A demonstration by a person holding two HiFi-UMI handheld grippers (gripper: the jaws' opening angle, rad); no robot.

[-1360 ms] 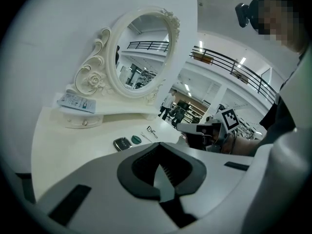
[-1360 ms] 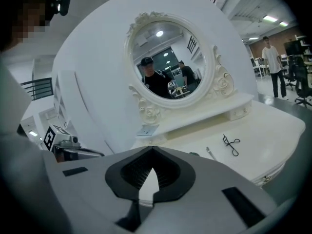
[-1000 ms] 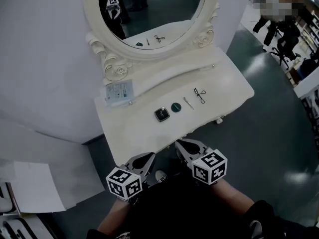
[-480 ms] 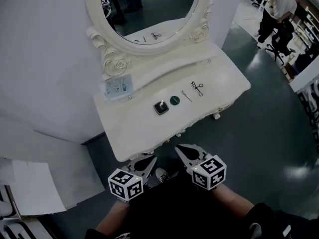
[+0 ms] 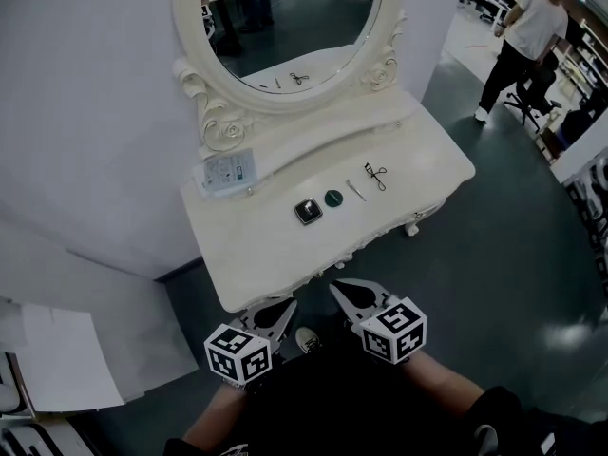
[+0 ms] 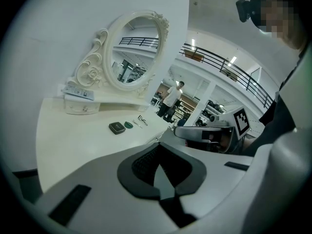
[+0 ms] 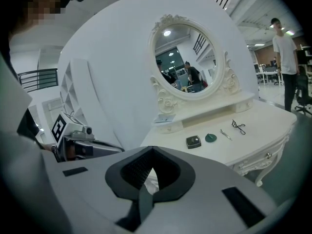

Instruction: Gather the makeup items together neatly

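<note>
Four makeup items lie in a row on the white dressing table: a black square compact, a green round disc, a thin pair of tweezers and a black eyelash curler. My left gripper and right gripper are side by side just off the table's front edge. Both are shut and empty, well short of the items. The right gripper view has the compact, disc, tweezers and curler beyond the closed jaws. The left gripper view shows the compact far ahead.
An oval mirror in an ornate frame stands at the back of the table. A pale blue packet lies on the raised shelf at the left. A white wall is to the left. A person walks on the dark floor at the far right.
Both grippers have stayed shut and almost still below the table edge. The head view has shifted a little. The person at the back right has walked further into view.
</note>
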